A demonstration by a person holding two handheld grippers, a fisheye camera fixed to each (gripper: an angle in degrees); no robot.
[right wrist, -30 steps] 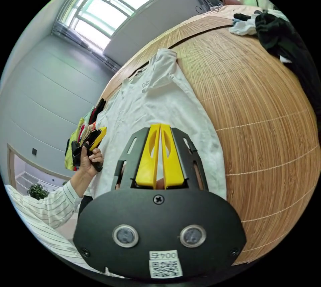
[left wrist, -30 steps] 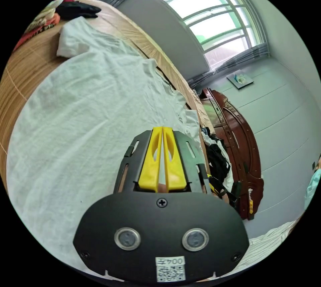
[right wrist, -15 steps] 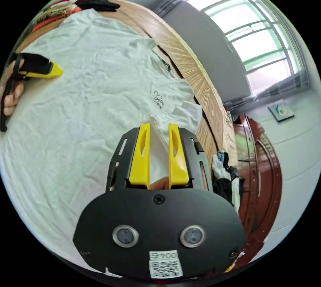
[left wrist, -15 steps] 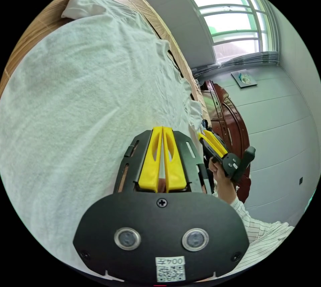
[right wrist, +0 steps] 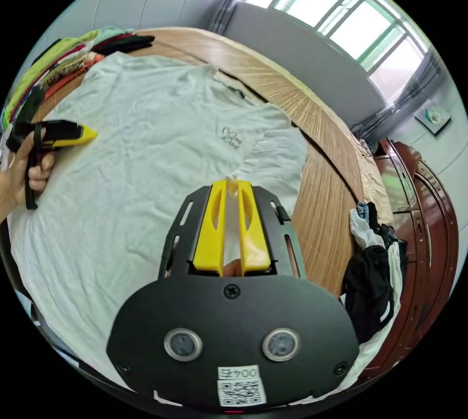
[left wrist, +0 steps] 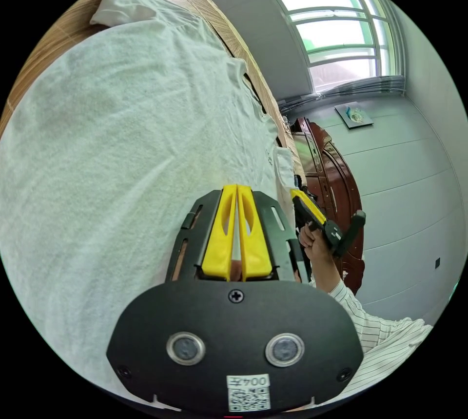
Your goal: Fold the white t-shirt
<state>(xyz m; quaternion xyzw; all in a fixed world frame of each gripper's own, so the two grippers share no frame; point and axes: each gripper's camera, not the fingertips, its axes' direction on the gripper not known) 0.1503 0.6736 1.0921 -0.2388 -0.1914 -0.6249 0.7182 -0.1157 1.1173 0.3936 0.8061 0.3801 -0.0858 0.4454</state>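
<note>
The white t-shirt [right wrist: 161,146] lies spread flat, front up, on a bamboo mat [right wrist: 317,180]; a small dark print sits on its chest. My right gripper [right wrist: 233,187] is shut on the edge of the shirt by its near sleeve, and a strip of white cloth shows between the yellow jaws. In the left gripper view the shirt [left wrist: 122,121] runs under my left gripper [left wrist: 236,189], whose jaws are pressed together with nothing seen between them. A hand holds that left gripper [right wrist: 90,133] over the shirt's far side. The right gripper [left wrist: 295,193] also appears at the shirt's edge.
Folded coloured clothes [right wrist: 58,58] are stacked at the mat's far end. A heap of dark and white clothes [right wrist: 375,263] lies by the mat's edge, next to a dark red wooden cabinet [right wrist: 429,224]. A large window [right wrist: 351,14] is behind.
The right gripper's jaws, open around the sleeve half a second ago, have closed on the cloth. The right gripper view has swung round. The left gripper has hardly moved.
</note>
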